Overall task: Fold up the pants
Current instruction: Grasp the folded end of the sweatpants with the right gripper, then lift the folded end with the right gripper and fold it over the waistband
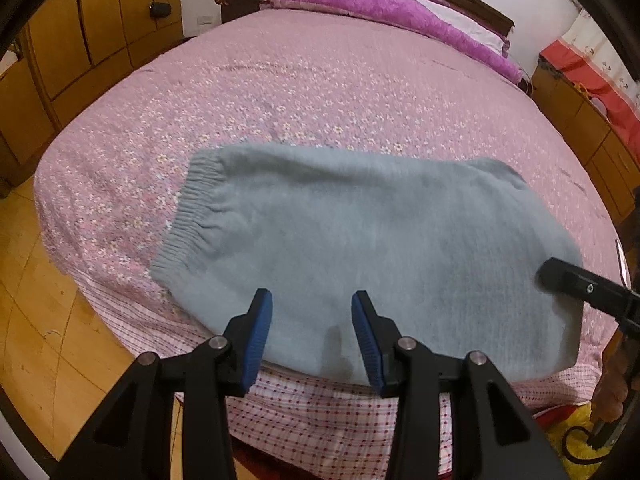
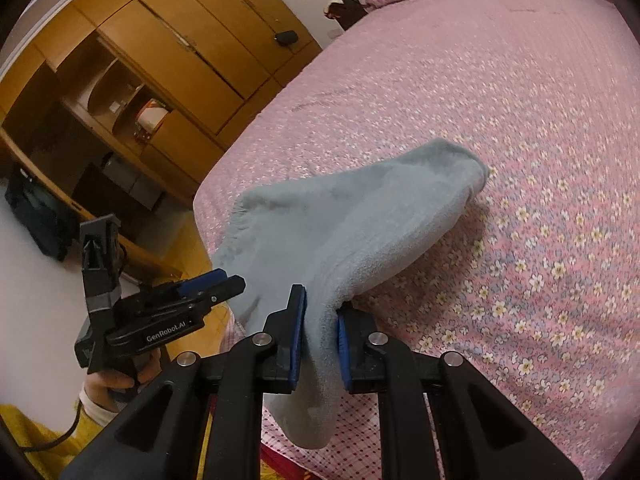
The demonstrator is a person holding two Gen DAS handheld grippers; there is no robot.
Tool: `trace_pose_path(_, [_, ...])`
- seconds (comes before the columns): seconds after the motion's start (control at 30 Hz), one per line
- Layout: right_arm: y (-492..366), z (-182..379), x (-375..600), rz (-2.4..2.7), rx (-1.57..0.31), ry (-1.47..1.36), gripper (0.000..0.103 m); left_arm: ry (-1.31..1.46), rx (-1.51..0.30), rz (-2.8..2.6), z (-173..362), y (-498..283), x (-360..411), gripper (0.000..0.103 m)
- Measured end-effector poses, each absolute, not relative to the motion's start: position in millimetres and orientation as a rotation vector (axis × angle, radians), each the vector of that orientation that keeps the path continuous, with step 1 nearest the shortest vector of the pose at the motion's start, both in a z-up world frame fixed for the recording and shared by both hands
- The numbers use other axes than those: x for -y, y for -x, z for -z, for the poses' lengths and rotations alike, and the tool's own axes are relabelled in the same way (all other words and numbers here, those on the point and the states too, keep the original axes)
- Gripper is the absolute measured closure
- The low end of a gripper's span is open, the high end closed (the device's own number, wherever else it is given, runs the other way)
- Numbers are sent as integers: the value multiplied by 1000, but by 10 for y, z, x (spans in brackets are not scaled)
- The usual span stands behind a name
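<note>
Grey pants (image 1: 360, 240) folded on the near edge of the bed (image 1: 320, 92), right gripper (image 2: 322, 340) clamping the near right corner, left gripper (image 1: 312, 336) wide and empty; likely slump off the edge if released early.

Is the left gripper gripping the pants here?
No, the left gripper is open, its blue pads apart above the grey pants.

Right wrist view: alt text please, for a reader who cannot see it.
The right gripper is shut on a fold of grey pants at the near edge of a pink floral bed. The left gripper hovers open to the left, wardrobe behind.
</note>
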State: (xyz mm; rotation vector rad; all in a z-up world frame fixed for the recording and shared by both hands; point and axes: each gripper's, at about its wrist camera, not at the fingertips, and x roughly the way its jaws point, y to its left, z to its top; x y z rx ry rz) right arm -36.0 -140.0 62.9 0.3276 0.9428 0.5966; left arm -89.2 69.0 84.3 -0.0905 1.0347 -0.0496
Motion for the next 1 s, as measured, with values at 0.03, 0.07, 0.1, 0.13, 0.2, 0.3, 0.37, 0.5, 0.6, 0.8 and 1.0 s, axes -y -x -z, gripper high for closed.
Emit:
trace_pose_path(0.03, [367,-641,1392,-602,-940,-323,95,93,-1031,48,-854,896,-700,60])
trace_pose_path(0.07, [374,-670,1372,-611,-937,-320,95,96,-1028,46,-868,905,-717,60])
trace_pose_path(0.1, [380,-675,1346,-616,-936,-319,95,99,-1026,42,-879,913,-733,60])
trace_pose_path(0.13, [373,-702,1326,-624,-933,-316,95,100,-1025,40,-880,906,-749,60])
trace_pose_path(0.2, [373,-777,1272,-641,-924,-299,95,103,-1024,34,-887,912,-786,60])
trace_pose_path(0.3, [361,-903,1177,-664,-905,-263,95,108,-1020,26,-897,930,-823,60])
trace_pose_path(0.37, [359,-973,1096,-681,-896,-236,95,110,-1015,21,-911,949,-850,60])
trace_pose_path(0.5, [344,-1064,976,-712,-882,-190,95,110,-998,8,-971,967,-925,60])
trace_pose_path(0.6, [327,-1132,860,-739,-875,-170,95,109,-990,-10,-1002,977,-1000,60])
trace_pose_path(0.8, [265,-1221,693,-785,-868,-168,95,122,-989,-43,-1026,977,-1145,60])
trace_pose_path(1.0, [230,-1274,564,-814,-864,-154,95,142,-972,-56,-1082,1009,-1240,60])
